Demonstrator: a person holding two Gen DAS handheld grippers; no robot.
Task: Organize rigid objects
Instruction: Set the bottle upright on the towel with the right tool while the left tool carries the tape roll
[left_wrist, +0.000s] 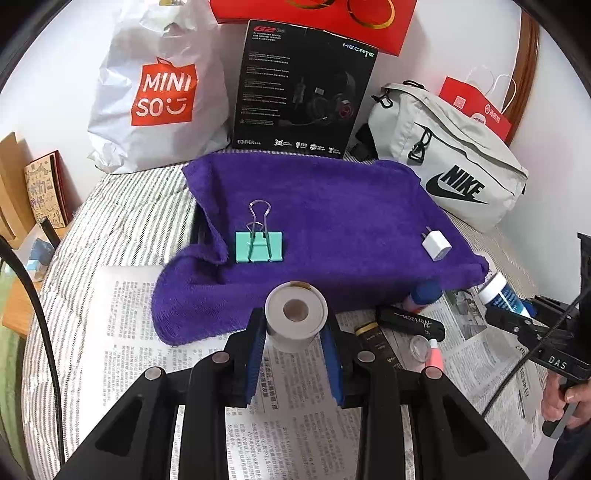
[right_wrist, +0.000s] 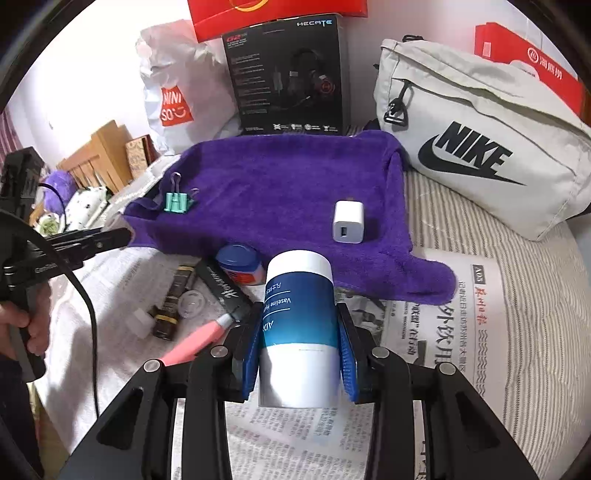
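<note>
My left gripper (left_wrist: 295, 332) is shut on a grey tape roll (left_wrist: 295, 314), held just above the near edge of the purple towel (left_wrist: 332, 210). My right gripper (right_wrist: 300, 343) is shut on a white and blue Vaseline tube (right_wrist: 300, 325), held over the newspaper (right_wrist: 458, 317) before the towel (right_wrist: 280, 177); it also shows in the left wrist view (left_wrist: 502, 295). A teal binder clip (left_wrist: 259, 246) and a white charger (left_wrist: 436, 246) lie on the towel. The clip (right_wrist: 178, 202) and charger (right_wrist: 348, 221) also show in the right wrist view.
On the newspaper lie a blue-capped jar (right_wrist: 240, 265), a black pen case (right_wrist: 224, 291), a dark tube (right_wrist: 175, 301), a clear cap (right_wrist: 191, 303) and a pink stick (right_wrist: 199, 341). Behind the towel stand a Miniso bag (left_wrist: 159, 92), a black headset box (left_wrist: 303, 92) and a Nike pouch (left_wrist: 450, 158).
</note>
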